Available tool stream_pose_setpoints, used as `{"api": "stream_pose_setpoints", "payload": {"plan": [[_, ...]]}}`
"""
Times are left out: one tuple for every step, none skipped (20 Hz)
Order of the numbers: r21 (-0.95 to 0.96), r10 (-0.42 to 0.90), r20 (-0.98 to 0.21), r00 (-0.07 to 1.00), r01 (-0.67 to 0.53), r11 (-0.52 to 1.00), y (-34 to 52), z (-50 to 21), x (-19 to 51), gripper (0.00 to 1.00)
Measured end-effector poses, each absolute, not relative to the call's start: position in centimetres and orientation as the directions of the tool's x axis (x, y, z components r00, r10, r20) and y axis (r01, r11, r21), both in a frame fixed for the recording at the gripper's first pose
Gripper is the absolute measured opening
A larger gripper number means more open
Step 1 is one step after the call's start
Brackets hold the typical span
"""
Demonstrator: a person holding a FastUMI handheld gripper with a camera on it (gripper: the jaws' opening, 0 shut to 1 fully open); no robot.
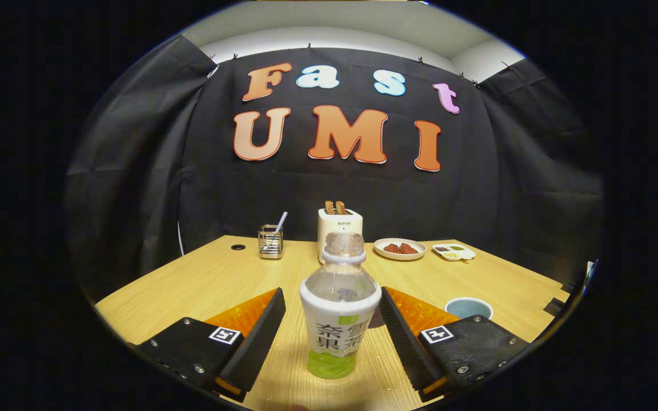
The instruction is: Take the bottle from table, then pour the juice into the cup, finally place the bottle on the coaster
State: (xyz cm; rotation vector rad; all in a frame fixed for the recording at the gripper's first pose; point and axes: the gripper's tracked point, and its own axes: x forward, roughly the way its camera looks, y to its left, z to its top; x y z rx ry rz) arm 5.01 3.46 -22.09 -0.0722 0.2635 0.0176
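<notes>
1. Bottle stands upright on the desk, cap off, neck clear, label wrapped round the lower body.
2. Claw is spread wide; the bottle sits between its fingers, a gap visible on each side, neither touching it.
3. Cup stands on the desk to the right of the bottle, just beyond the right finger.
4. A dark round edge shows just behind the bottle at its right; cannot tell what it is.
5. Toaster stands well behind the bottle, two slices sticking up from it.
6. Wire holder with a utensil sits behind the bottle to the left.
7. Plate with dark food and a small dish lie behind the bottle to the right.
</notes>
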Motion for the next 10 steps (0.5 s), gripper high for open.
{"api": "stream_pose_setpoints", "payload": {"plan": [[-0.071,0.007,-0.271,0.963,-0.027,0.997,3.4,-22.9,5.0,0.99],[-0.071,0.007,-0.284,0.959,-0.028,0.997,3.4,-23.5,5.0,0.99],[-0.071,0.007,-0.294,0.956,-0.029,0.997,3.5,-24.0,4.9,0.99],[-0.074,0.009,-0.304,0.953,-0.033,0.997,3.5,-24.4,4.9,0.99],[-0.08,0.011,-0.309,0.951,-0.037,0.996,3.5,-24.8,4.8,0.99],[-0.086,0.008,-0.315,0.949,-0.037,0.996,3.4,-25.0,4.8,0.99],[-0.088,0.006,-0.32,0.948,-0.036,0.995,3.4,-25.4,4.7,0.99],[-0.088,0.004,-0.324,0.946,-0.034,0.996,3.2,-25.6,4.8,0.99],[-0.083,0.009,-0.33,0.944,-0.039,0.996,3.4,-25.9,4.8,0.99],[-0.079,0.014,-0.335,0.942,-0.043,0.996,3.8,-26.2,4.8,0.99]]}}
